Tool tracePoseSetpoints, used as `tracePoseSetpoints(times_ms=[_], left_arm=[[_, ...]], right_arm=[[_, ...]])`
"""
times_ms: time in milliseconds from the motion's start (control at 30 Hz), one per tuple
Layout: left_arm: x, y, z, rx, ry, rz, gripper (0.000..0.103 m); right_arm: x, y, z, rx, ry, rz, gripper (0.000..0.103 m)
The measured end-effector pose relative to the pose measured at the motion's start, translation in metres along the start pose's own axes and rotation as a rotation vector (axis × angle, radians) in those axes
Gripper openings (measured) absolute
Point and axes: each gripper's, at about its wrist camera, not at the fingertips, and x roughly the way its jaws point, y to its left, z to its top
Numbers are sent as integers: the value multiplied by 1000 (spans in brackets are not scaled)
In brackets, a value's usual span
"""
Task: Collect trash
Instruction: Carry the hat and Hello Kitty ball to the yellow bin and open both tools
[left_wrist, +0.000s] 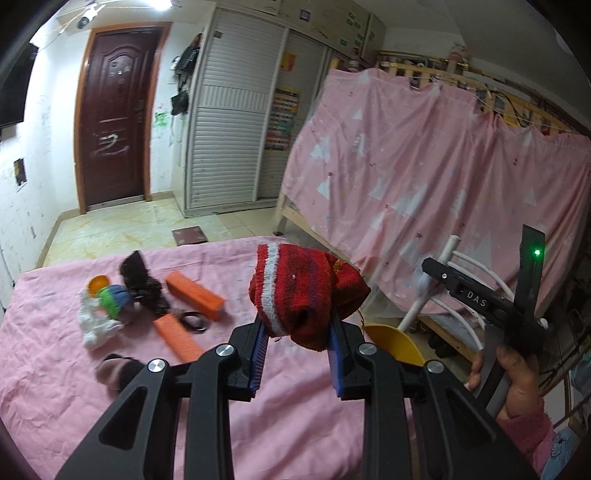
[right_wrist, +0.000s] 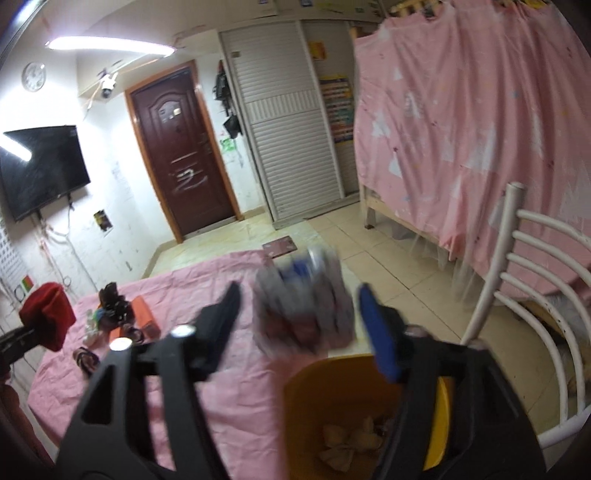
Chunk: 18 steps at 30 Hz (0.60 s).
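Observation:
My left gripper (left_wrist: 297, 325) is shut on a red knitted cloth with a white stripe (left_wrist: 306, 288), held up above the pink-sheeted bed (left_wrist: 74, 387). The same red cloth (right_wrist: 48, 314) shows at the left edge of the right wrist view. My right gripper (right_wrist: 300, 295) stands open over a yellow bin (right_wrist: 295, 387). A blurred grey and blue piece of trash (right_wrist: 303, 310) hangs loose between its fingers, and neither pad seems to press on it. Crumpled paper (right_wrist: 347, 439) lies in the bin. The bin's rim (left_wrist: 391, 343) also shows beside the bed.
On the bed lie two orange boxes (left_wrist: 195, 295), a black bag (left_wrist: 142, 284), white tissue (left_wrist: 94, 325), a green and blue bundle (left_wrist: 114, 299), black rings (left_wrist: 194, 319) and a dark sock (left_wrist: 118, 369). A white chair (right_wrist: 535, 295) and a pink-curtained bunk (right_wrist: 480, 147) stand right.

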Motion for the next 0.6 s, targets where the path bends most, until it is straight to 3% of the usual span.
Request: tracePoseSetpoints(times_ms=[500, 600], left_arm=[[58, -91, 5, 99, 92, -134, 21], [74, -107, 4, 99, 127, -163, 21]], right_arm=[[-26, -53, 6, 171, -121, -25, 79], [-35, -64, 7, 222, -159, -23, 85]])
